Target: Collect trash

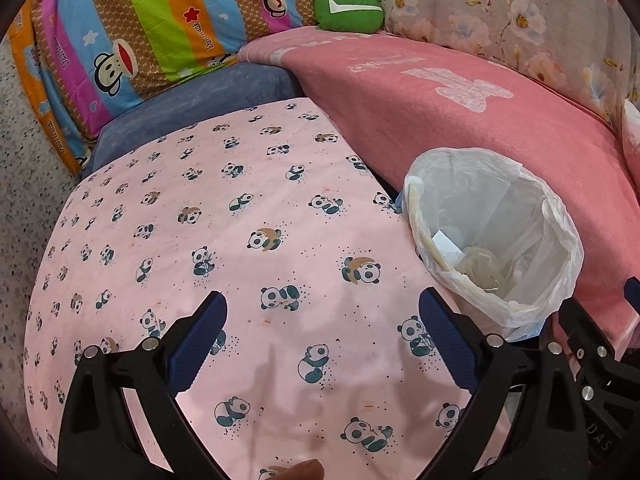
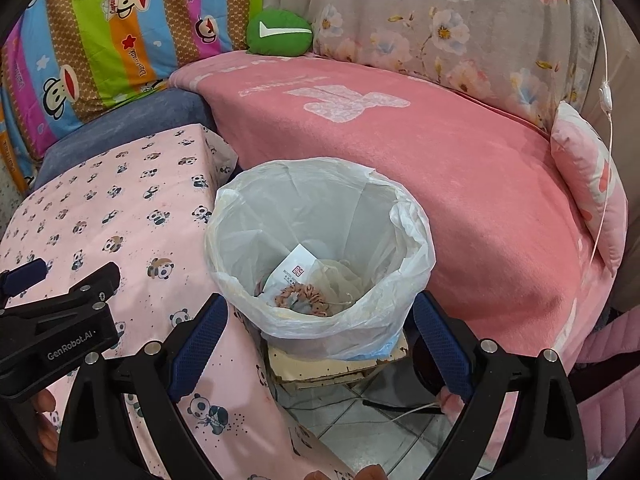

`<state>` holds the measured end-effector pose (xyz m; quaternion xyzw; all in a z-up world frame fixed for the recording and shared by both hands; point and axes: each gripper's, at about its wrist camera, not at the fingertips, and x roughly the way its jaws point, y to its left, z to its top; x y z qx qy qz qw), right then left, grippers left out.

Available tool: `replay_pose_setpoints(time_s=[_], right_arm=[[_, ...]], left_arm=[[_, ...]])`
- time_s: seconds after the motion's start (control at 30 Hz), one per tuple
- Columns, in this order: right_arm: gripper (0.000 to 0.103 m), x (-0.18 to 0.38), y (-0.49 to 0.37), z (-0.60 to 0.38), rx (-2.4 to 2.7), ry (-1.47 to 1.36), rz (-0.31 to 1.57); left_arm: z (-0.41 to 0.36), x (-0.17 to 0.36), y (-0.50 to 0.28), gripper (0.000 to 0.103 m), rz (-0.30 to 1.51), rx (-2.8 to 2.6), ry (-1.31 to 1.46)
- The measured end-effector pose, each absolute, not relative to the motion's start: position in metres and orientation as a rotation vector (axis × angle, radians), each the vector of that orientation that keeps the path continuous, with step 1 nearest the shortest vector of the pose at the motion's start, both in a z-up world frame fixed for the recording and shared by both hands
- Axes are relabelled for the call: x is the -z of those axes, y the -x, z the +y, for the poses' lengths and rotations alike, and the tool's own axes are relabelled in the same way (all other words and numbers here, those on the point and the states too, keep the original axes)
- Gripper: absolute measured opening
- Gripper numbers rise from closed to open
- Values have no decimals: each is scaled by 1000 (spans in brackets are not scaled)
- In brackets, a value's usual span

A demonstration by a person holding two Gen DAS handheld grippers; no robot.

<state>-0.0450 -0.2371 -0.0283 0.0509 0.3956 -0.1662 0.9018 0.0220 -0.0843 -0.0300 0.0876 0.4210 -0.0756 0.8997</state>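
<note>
Left wrist view
- Left hand-held gripper (image 1: 322, 322): nearest the lens; its blue-padded fingers (image 1: 200, 340) are spread wide with nothing between them, poised over the table.
- Table (image 1: 224, 216): covered with a pink cloth printed all over with small pandas.
- Trash bin (image 1: 494, 240): stands just beside the table's right edge, against the pink blanket (image 1: 460, 112); lined with a crinkled translucent white plastic bag folded over the rim. A white paper scrap (image 1: 446, 242) and crumpled clear plastic lie inside.
- Right hand-held gripper (image 1: 592, 344): only part of its black body shows at the right edge, next to the bin.

Right wrist view
- Right hand-held gripper (image 2: 320, 332): fingers wide apart and empty, framing the near side of the bin.
- Trash bin (image 2: 320, 200): directly ahead, sitting on a worn cream stand (image 2: 340, 364) above the tiled floor (image 2: 360, 424).
- Trash in the bin: a printed white paper packet (image 2: 292, 266), a ring-shaped pinkish-brown item (image 2: 304, 298) that I cannot identify, and thin crumpled plastic film.
- Left hand-held gripper (image 2: 52, 304): seen side-on over the table; from here I cannot tell its opening.
- Green cushion (image 2: 279, 32): rests at the back of the blanket.
</note>
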Motion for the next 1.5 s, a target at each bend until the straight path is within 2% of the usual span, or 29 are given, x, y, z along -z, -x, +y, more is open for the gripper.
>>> replay_pose_setpoints(time_s=[1.5], right_arm=[[90,21,62,-237,344,-117,809]], left_arm=[[-89,22,-1,92,869,145,-162]])
